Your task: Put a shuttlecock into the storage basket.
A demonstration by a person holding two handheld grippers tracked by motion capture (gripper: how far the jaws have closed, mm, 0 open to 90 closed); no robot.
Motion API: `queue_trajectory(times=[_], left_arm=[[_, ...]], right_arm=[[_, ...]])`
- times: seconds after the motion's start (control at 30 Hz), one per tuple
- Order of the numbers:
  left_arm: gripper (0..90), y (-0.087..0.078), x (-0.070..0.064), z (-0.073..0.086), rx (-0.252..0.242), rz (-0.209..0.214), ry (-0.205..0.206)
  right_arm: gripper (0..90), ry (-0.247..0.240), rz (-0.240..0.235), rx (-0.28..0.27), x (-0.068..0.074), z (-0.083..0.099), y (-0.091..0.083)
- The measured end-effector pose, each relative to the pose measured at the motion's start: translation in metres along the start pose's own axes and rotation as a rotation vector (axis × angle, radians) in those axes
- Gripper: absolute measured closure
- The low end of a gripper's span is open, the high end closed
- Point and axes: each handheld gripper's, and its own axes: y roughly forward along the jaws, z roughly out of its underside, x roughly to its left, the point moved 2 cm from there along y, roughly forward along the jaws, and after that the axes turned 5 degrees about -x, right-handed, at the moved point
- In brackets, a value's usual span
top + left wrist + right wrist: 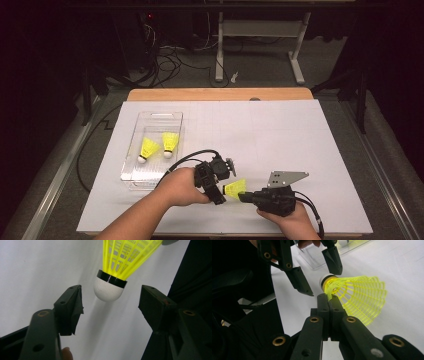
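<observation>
Yellow shuttlecock (352,296) | right gripper (329,298) pinches its skirt | left gripper (110,306) spread around cork

Dark room, lit table
White sheet (280,130) on wood tabletop (220,94); grey floor (260,65) w/ cables (167,60), white desk frame (260,35) behind.

bright lit table, dark surroundings, sharp focus.

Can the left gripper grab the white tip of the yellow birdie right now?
Probably yes. The left gripper is open, and the birdie's white tip sits between its jaws with nothing in the way. The right gripper holds the birdie up by its yellow skirt, leaving the tip free.
</observation>
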Motion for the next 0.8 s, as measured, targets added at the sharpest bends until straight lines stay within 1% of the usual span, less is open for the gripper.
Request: queue_trajectory(times=[0.1, 0.17, 0.3, 0.47, 0.63, 0.8], left_arm=[[42.9, 0.0002, -0.0001, -0.0004, -0.006, 0.006, 0.005], [45.5, 0.0008, -0.0006, -0.0009, -0.012, 0.017, 0.008], [48.8, 0.0026, -0.0015, -0.0018, -0.007, 0.014, 0.015], [54.3, 0.0036, -0.0011, -0.0014, -0.006, 0.015, 0.017], [56.0, 0.0028, -0.0010, -0.0011, -0.006, 0.005, 0.015], [61.6, 0.0030, -0.0004, -0.0008, -0.008, -0.011, 0.013]], right_arm=[[90.0, 0.006, -0.006, -0.005, -0.0005, -0.0002, 0.0001], [90.0, 0.010, -0.013, -0.007, -0.0008, -0.0003, 0.0004], [90.0, 0.017, -0.027, -0.016, -0.0003, -0.0007, 0.0008], [90.0, 0.017, -0.019, -0.012, -0.0010, -0.0006, 0.0006], [90.0, 0.018, -0.015, -0.012, -0.0013, -0.0006, 0.0007], [90.0, 0.016, -0.011, -0.009, -0.0018, -0.0005, 0.0007]])
